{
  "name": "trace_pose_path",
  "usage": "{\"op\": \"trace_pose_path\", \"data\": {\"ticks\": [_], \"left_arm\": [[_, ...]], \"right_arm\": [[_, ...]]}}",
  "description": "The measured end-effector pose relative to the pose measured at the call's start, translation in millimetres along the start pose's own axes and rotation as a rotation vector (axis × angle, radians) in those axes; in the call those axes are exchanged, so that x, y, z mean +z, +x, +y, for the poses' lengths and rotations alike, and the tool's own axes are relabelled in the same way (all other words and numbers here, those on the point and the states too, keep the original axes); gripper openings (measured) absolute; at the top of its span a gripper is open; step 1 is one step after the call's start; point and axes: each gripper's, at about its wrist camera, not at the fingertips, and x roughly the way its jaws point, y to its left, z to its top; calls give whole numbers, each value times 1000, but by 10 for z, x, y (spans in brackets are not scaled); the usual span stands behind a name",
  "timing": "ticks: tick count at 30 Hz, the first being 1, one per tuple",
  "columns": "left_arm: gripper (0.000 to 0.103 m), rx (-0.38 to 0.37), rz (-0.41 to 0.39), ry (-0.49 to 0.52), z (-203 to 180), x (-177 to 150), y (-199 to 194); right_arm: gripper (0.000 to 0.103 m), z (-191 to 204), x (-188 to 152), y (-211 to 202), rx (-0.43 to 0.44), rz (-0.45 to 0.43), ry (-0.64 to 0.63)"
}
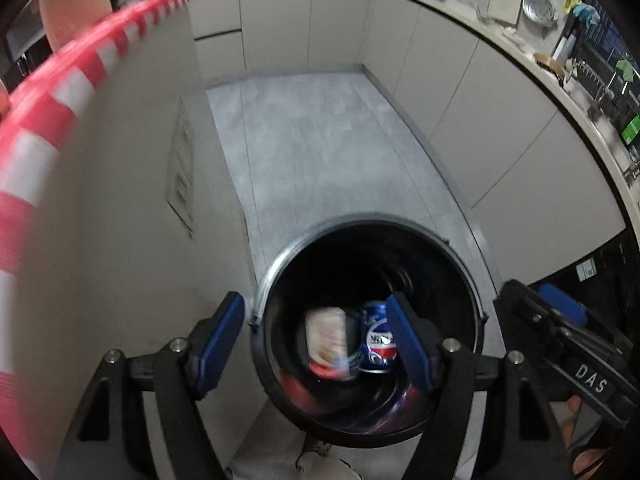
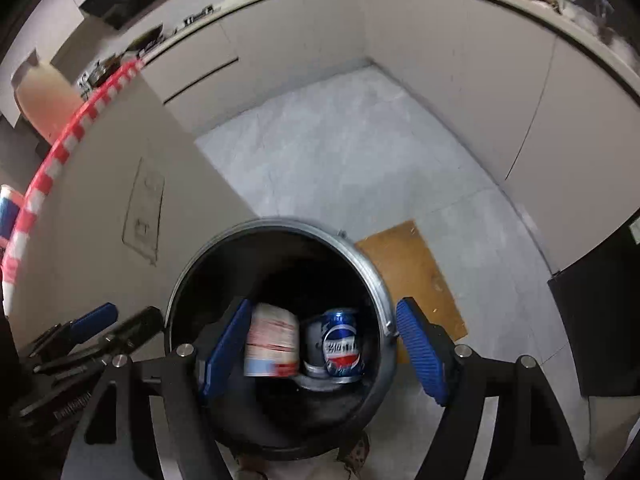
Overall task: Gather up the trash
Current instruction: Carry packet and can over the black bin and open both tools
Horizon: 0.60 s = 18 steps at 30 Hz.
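Observation:
A round black trash bin with a metal rim stands on the floor below both grippers; it also shows in the right wrist view. Inside it a blue Pepsi can lies beside a blurred white-and-red can. My left gripper is open and empty above the bin's mouth. My right gripper is open and empty above the bin too. The right gripper shows at the right edge of the left wrist view, and the left gripper at the left of the right wrist view.
A table edge with a red-and-white checked cloth runs along the left. Grey kitchen cabinets and a cluttered worktop ring the grey floor. A brown cardboard sheet lies right of the bin. Shoes show below.

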Motion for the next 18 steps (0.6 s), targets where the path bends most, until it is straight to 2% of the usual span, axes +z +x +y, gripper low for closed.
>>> {"op": "trace_pose_path", "data": {"ticks": [6,12,18], "left_arm": [[74,-30,-70,15,95,-19,-634],[74,-51,-134,18,237,-86,-1188],[75,-29,-189,-1,689,-153,-1589]], "right_arm": [[77,156,90,-426,-5,-65,11],[77,586,55,-955,5,-135,-12],[77,1101,-53,-1335,-12,-186,-34]]}}
